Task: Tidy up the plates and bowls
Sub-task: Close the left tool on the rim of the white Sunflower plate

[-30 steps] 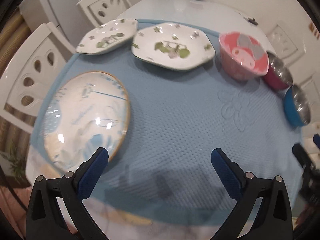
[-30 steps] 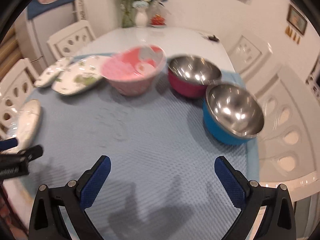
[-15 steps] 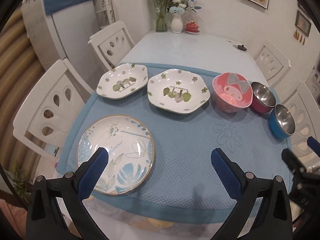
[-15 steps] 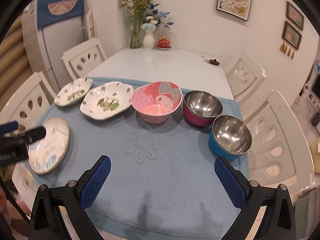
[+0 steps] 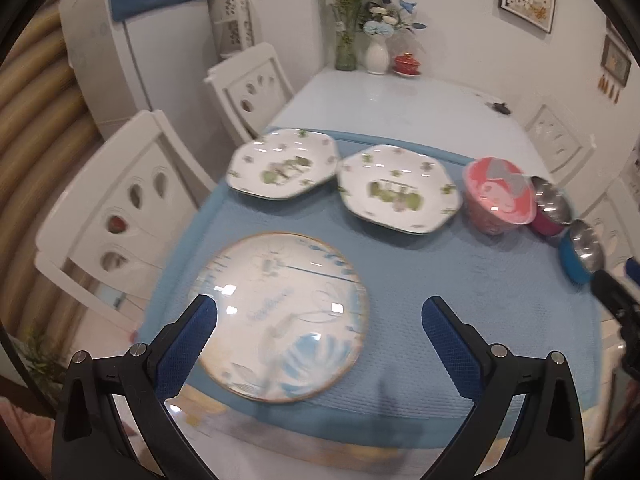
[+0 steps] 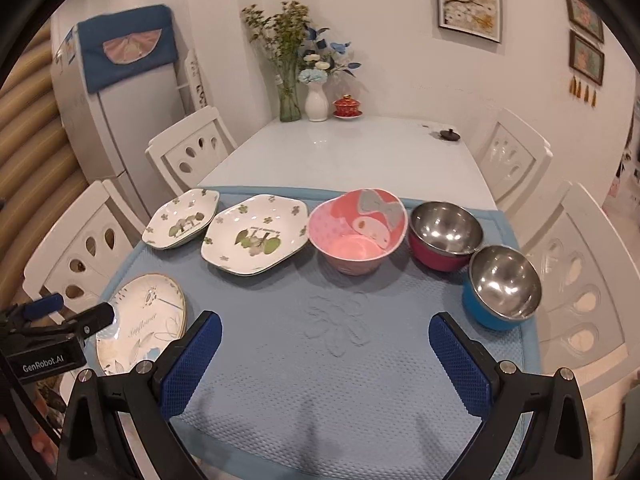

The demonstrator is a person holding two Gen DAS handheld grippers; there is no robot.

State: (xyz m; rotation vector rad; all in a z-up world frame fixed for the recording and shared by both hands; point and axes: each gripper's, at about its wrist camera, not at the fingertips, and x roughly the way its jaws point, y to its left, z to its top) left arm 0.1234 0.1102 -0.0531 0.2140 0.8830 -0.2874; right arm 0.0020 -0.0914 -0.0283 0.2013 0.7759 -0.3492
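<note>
On a blue mat [image 6: 320, 360] lie a round white plate with blue leaves [image 5: 280, 316] [image 6: 142, 328], two hexagonal white plates with green print [image 5: 282, 170] [image 5: 398, 190] [image 6: 182, 224] [image 6: 254, 238], a pink cartoon bowl [image 6: 356, 232] [image 5: 498, 198], a steel bowl with a red outside [image 6: 444, 236] and one with a blue outside [image 6: 502, 286]. My left gripper [image 5: 320, 320] is open, over the near part of the round plate. My right gripper [image 6: 324, 340] is open and empty above the mat's front middle.
The mat covers the near end of a white table [image 6: 340, 152]. White chairs [image 6: 192, 148] [image 6: 576, 280] stand along both sides. Vases with flowers [image 6: 316, 100] and a red lidded cup [image 6: 347, 106] stand at the far end. A fridge [image 6: 100, 120] is at the back left.
The left gripper has swung left and down toward the round plate, which now lies between its fingers. The right gripper has pulled up and back a little. No dish has moved.
</note>
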